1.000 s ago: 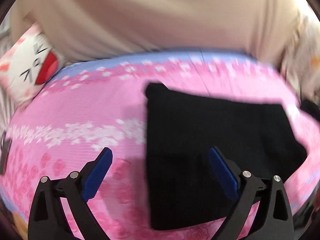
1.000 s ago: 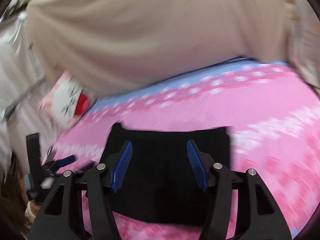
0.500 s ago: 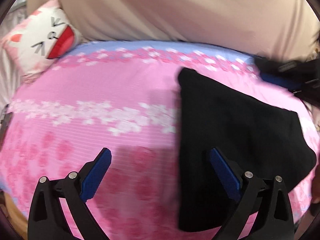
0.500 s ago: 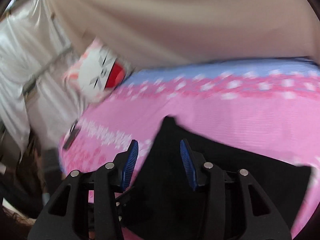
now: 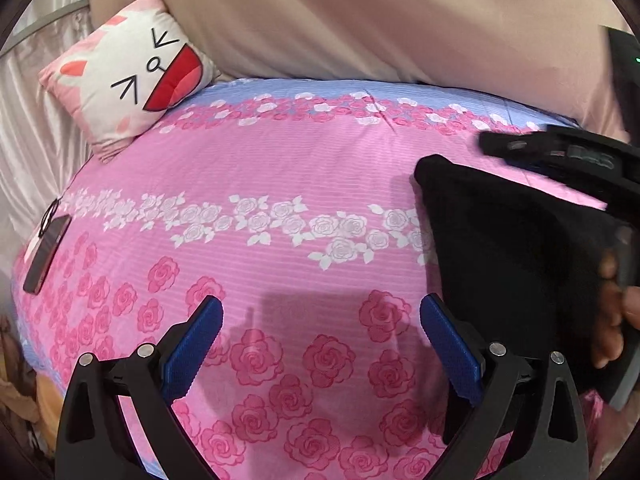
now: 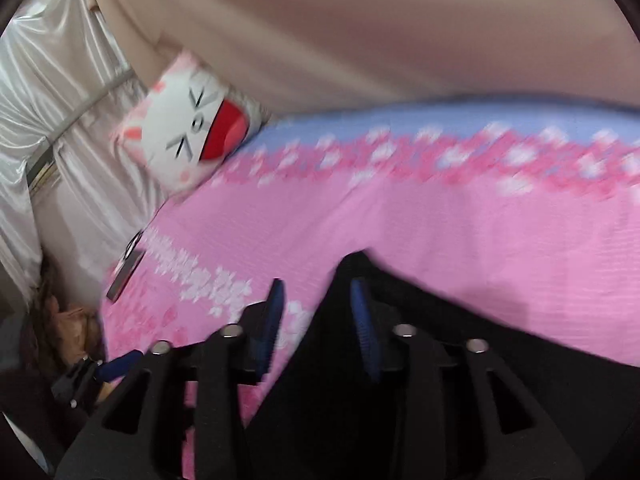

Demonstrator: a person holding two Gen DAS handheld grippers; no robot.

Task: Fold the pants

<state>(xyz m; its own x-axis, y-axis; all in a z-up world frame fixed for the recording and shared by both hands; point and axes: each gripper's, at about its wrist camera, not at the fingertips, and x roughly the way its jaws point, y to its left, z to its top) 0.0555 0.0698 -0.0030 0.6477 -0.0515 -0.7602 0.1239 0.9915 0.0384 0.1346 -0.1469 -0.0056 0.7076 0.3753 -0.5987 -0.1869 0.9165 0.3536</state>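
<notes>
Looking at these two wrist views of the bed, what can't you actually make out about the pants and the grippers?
- Black pants: left wrist view cuts them at the right edge, and the right gripper and a hand cover part.
- Pants' near part: right wrist view, hidden behind the right gripper's own body.
- Right gripper's jaws have just been opening; motion blur hides whether they touch the cloth.
- Dark flat object at the bed's edge: too small to identify.

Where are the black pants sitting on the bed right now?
In the left wrist view the black pants lie folded on the pink floral bedspread at the right side, far from the cat-face pillow at upper left.
</notes>
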